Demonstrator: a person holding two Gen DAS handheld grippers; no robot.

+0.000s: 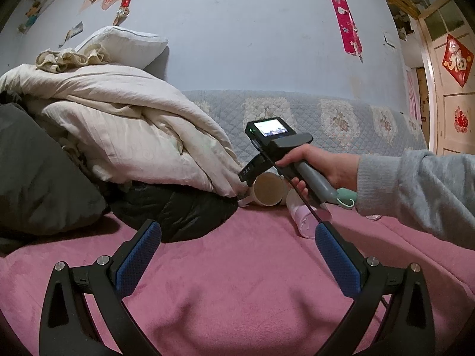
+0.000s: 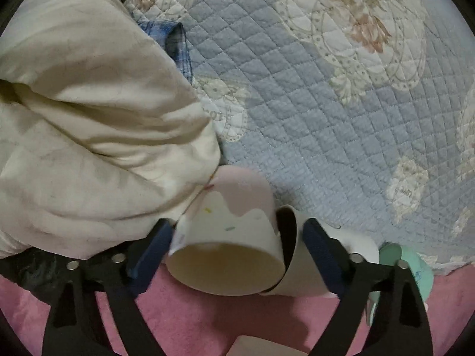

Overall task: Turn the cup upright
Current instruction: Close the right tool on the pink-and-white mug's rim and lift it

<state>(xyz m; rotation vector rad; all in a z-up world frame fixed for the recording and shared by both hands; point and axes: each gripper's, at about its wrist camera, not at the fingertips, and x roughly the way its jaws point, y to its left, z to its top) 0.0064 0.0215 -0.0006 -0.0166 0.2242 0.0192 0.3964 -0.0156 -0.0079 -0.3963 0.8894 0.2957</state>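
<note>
A white mug with a pink base [image 2: 234, 222] lies on its side on the pink blanket, its mouth facing the camera. It also shows in the left wrist view [image 1: 268, 188]. My right gripper [image 2: 237, 237] is open, its blue pads on either side of the mug's body, which is motion-blurred; contact is unclear. In the left wrist view the right gripper [image 1: 252, 175] reaches to the mug, its fingertips hidden. My left gripper [image 1: 237, 249] is open and empty, low over the blanket in front.
A piled cream quilt [image 2: 89, 124] presses against the mug's left. A second white cup [image 2: 299, 273] and a mint cup [image 2: 415, 270] lie right of it. A clear pink bottle [image 1: 305, 213] lies on the pink blanket [image 1: 237, 281]. A black jacket [image 1: 178, 210] lies left.
</note>
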